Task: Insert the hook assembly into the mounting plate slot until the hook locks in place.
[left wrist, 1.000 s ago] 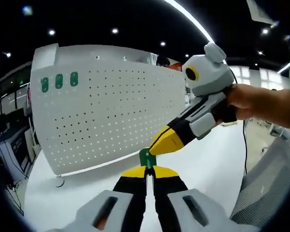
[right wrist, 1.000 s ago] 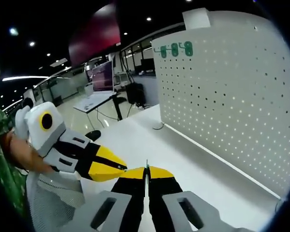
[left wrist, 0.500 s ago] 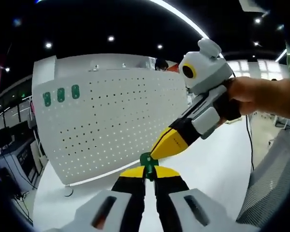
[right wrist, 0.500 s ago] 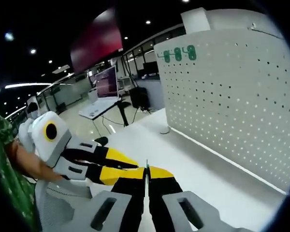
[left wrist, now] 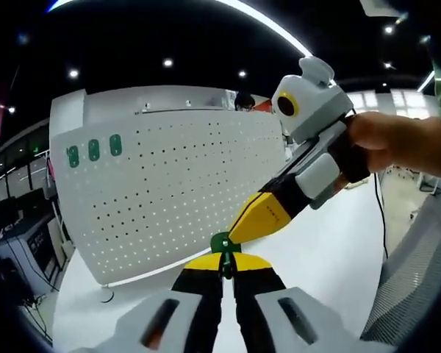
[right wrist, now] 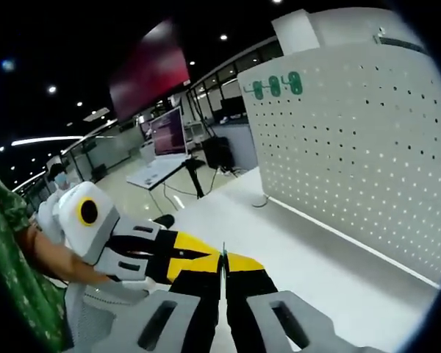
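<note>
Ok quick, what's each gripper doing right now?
Left gripper: shut on the green hook piece.
Right gripper: shut; holding anything cannot be told.

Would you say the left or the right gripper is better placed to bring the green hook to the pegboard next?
Left, probably: the left gripper pinches the green hook and faces the white pegboard. The right gripper looks shut on nothing.

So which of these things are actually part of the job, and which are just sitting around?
Part of the job:
- green hook piece, pinched in the left gripper
- right gripper, tips beside the hook
- white pegboard
- three green hooks already on it

Just around:
- white table
- monitor
- mesh chair
</note>
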The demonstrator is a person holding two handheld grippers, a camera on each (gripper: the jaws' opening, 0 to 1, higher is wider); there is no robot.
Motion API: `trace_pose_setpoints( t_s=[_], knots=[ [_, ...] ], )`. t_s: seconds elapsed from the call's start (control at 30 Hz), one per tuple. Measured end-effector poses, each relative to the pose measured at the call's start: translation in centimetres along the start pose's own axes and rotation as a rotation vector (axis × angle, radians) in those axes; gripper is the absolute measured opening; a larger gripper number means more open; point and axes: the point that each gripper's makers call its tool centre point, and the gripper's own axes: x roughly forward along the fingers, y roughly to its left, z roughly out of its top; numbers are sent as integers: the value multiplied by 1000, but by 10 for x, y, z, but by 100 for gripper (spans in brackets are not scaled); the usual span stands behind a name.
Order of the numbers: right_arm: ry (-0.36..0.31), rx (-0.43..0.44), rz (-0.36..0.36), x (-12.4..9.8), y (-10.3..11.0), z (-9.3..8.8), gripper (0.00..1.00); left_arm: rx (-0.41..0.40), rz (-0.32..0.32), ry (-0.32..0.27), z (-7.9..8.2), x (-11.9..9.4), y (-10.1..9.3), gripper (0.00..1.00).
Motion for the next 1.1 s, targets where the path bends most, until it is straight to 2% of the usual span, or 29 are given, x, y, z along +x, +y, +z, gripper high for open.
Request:
trace_pose_setpoints(
  t_s=[0.47,0.83,1.1],
  knots=[
    [-13,-33,-12,-2,2,2,0,8,2,-16,3,-1,0,4],
    [-34,-80,-33,-9,3,6,7,-6,0,-12,3,0,-1,4],
    [-55,-129,-82,-18,1,7,13,-22,-7,-14,4,0,-3,4]
  ],
)
